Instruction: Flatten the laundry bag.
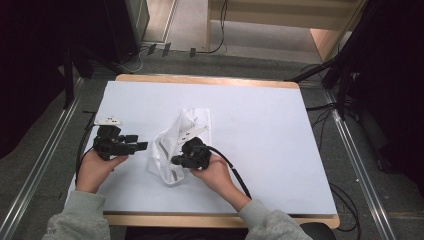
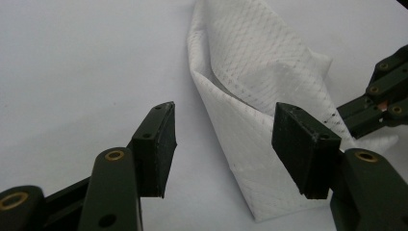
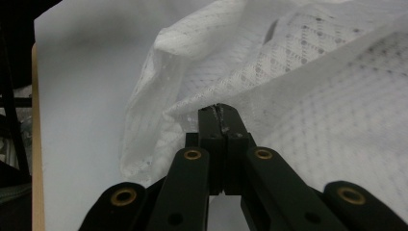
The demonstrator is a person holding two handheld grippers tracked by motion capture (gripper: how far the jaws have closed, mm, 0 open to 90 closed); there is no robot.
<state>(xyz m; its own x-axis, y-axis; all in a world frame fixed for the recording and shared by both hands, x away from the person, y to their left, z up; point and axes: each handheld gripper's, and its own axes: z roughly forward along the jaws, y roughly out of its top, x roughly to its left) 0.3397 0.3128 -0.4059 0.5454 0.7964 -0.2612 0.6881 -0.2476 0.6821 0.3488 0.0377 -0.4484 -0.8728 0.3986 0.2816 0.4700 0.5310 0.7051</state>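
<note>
In the right gripper view, the pinched edge of the white mesh cloth (image 3: 308, 96) disappears between the closed jaws of the right gripper (image 3: 222, 111), and the cloth runs off the top and right edges. In the left gripper view, the cloth's far corner is cut by the top edge. In the high view, the person's sleeves (image 1: 80, 220) leave the bottom edge.

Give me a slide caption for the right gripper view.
Right gripper pinches a fold of the white mesh cloth lying on the white table.

White-covered table (image 1: 260, 115), grey floor (image 1: 280, 62)
</note>
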